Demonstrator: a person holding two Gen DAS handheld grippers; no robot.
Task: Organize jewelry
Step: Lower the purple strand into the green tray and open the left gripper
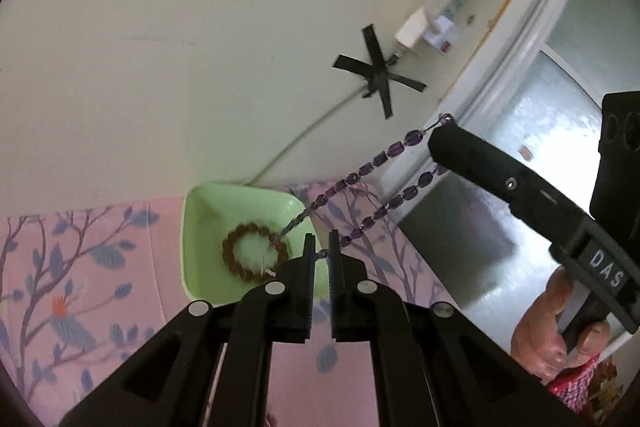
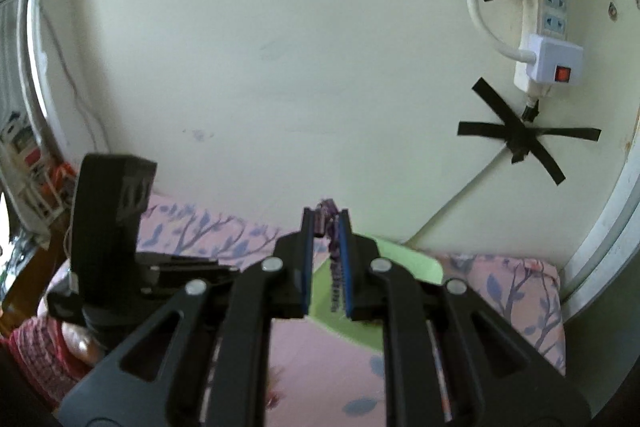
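Two bracelets, one tray. Purple bead string (image 1: pixel 372 165) hangs taut between both tools: left gripper (image 1: pixel 321 253) pinched on its thin link, right gripper (image 2: pixel 325 223) clamped on its upper beads. Brown bead bracelet (image 1: pixel 255 251) lies in green tray (image 1: pixel 200 223) on the floral cloth (image 1: pixel 80 267) (seen only from left wrist). Right wrist alone shows the wall power strip (image 2: pixel 550 11) clearly.
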